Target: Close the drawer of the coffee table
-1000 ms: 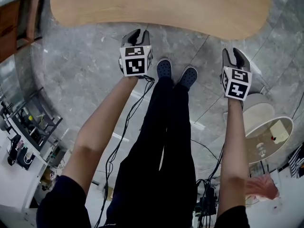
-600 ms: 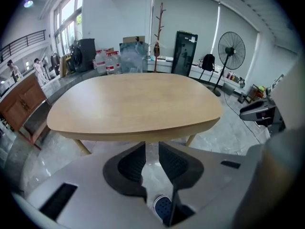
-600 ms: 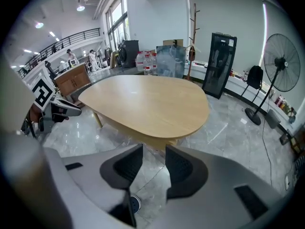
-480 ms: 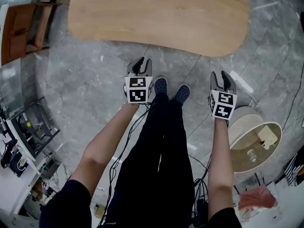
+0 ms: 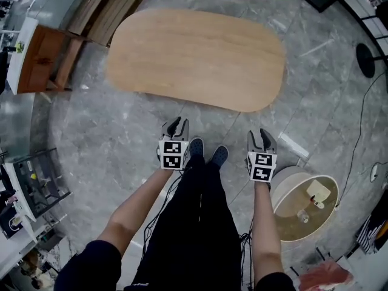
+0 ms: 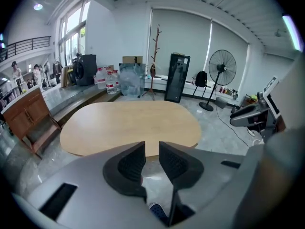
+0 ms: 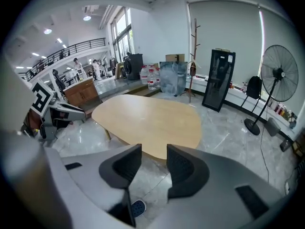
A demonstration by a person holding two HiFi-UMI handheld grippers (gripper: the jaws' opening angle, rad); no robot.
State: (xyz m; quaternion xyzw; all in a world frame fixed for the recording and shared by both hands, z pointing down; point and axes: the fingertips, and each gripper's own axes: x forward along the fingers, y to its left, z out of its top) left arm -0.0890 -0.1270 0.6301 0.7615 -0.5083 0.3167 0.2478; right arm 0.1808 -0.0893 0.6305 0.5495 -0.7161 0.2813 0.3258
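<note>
The coffee table (image 5: pixel 197 58) is a light wooden oval top standing on the grey stone floor. No drawer shows in any view. My left gripper (image 5: pixel 176 125) hangs in the air short of the table's near edge, open by a narrow gap with nothing between the pads. My right gripper (image 5: pixel 261 134) is level with it to the right, its jaws opening wider and empty. In the left gripper view the table (image 6: pixel 128 125) lies beyond the left gripper (image 6: pixel 151 152). The right gripper view has the table (image 7: pixel 150 120) past the right gripper (image 7: pixel 154 160).
The person's legs and blue shoes (image 5: pixel 206 153) stand between the grippers. A round white side table (image 5: pixel 303 208) with small items sits at the right. A brown wooden cabinet (image 5: pixel 42 59) stands at the far left, a wire rack (image 5: pixel 33 183) nearer. A fan (image 6: pixel 222 68) and cables lie beyond.
Both grippers have risen well above the floor. The whole tabletop has come into the head view and looks smaller and farther off. The right jaws stand slightly wider.
</note>
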